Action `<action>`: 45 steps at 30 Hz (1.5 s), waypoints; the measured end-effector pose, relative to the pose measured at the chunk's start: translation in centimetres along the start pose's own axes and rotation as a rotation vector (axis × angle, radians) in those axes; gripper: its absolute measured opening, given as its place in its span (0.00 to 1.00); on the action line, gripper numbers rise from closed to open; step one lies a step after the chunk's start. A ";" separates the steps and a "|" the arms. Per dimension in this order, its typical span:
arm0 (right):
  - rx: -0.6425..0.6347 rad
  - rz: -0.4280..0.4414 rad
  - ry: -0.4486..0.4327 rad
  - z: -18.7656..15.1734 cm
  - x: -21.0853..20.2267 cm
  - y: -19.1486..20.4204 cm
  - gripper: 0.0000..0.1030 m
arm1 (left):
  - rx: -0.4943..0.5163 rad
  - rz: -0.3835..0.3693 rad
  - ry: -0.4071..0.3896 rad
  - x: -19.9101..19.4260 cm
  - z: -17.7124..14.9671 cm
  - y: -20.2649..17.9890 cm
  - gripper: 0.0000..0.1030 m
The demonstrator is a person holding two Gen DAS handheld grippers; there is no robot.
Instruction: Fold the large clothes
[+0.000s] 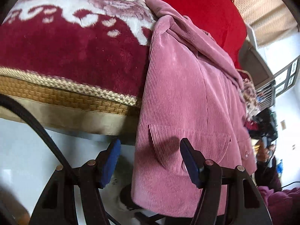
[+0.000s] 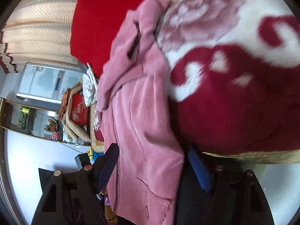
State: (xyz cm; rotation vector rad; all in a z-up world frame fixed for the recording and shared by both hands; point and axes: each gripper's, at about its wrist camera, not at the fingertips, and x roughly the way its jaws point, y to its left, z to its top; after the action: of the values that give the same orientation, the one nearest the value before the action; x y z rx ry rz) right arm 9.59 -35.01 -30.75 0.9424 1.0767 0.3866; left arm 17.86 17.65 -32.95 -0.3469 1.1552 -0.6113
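A pink corduroy jacket (image 1: 178,93) hangs over the side of a bed, its upper part bunched on top. In the left wrist view my left gripper (image 1: 150,157) is open at the jacket's lower pocket. The jacket's left edge lies between the blue pads (image 1: 110,161), which do not press on it. In the right wrist view the same jacket (image 2: 142,112) hangs with its zip showing. My right gripper (image 2: 153,168) stands open around the lower part, and the cloth fills the gap between its fingers.
A dark red and white flowered blanket (image 1: 75,52) covers the bed over a woven mat (image 1: 56,95). A bright red sheet (image 1: 196,3) lies behind. A black cable (image 1: 37,127) crosses the pale floor (image 1: 22,150). A curtain (image 2: 37,18) and glass cabinet (image 2: 28,116) stand beyond.
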 end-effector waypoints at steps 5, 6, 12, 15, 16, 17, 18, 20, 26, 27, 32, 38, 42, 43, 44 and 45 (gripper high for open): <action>-0.041 -0.016 0.043 -0.1 3.0 1.9 0.77 | 0.014 -0.088 -0.002 1.0 0.5 0.0 0.62; -0.063 0.006 0.052 -0.2 3.5 2.7 0.77 | 0.026 -0.100 0.001 1.2 0.7 -0.2 0.62; -0.160 0.027 0.084 -0.8 5.8 5.1 0.77 | 0.013 -0.197 0.055 3.3 1.2 -0.5 0.63; -0.160 0.062 0.086 -0.8 6.2 5.7 0.77 | 0.014 -0.138 0.069 4.2 1.0 -0.4 0.63; -0.167 0.084 0.082 -0.9 6.2 6.0 0.77 | 0.002 -0.147 0.068 4.2 0.9 0.0 0.63; -0.174 0.092 0.078 -1.0 6.1 6.2 0.77 | -0.017 -0.169 0.064 4.2 0.8 0.4 0.63; -0.184 0.101 0.075 -1.1 6.2 6.5 0.77 | -0.020 -0.180 0.061 4.3 0.8 0.8 0.63; -0.192 0.103 0.079 -1.2 6.3 6.7 0.77 | -0.026 -0.186 0.069 4.6 0.9 1.1 0.63; -0.154 0.108 0.099 -1.2 6.8 5.6 0.77 | -0.036 -0.230 0.096 6.5 0.6 1.1 0.63; -0.154 0.107 0.103 -1.3 6.7 5.7 0.77 | -0.036 -0.230 0.094 6.6 0.4 1.1 0.63; -0.158 0.126 0.127 -1.8 6.1 6.1 0.77 | -0.070 -0.238 0.085 5.8 -1.2 3.2 0.63; -0.181 0.094 0.191 -2.7 7.0 6.9 0.77 | -0.129 -0.275 0.151 7.2 -2.8 4.0 0.76; -0.194 0.056 0.256 -4.6 7.4 7.1 0.77 | -0.132 -0.358 0.116 7.2 -3.2 3.9 0.75; -0.203 0.050 0.261 -5.0 7.4 7.3 0.77 | -0.129 -0.379 0.101 7.1 -3.1 3.8 0.74; -0.214 0.041 0.266 -5.5 7.3 7.4 0.77 | -0.129 -0.404 0.085 7.0 -3.0 3.7 0.73; -0.223 0.034 0.270 -5.8 7.3 7.5 0.77 | -0.129 -0.432 0.068 6.8 -2.9 3.5 0.64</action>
State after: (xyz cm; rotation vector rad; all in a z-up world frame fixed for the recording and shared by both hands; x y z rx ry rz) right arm 9.07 -23.11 -29.74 0.7234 1.2342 0.6629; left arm 17.92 16.41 -41.07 -0.7007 1.1960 -0.9324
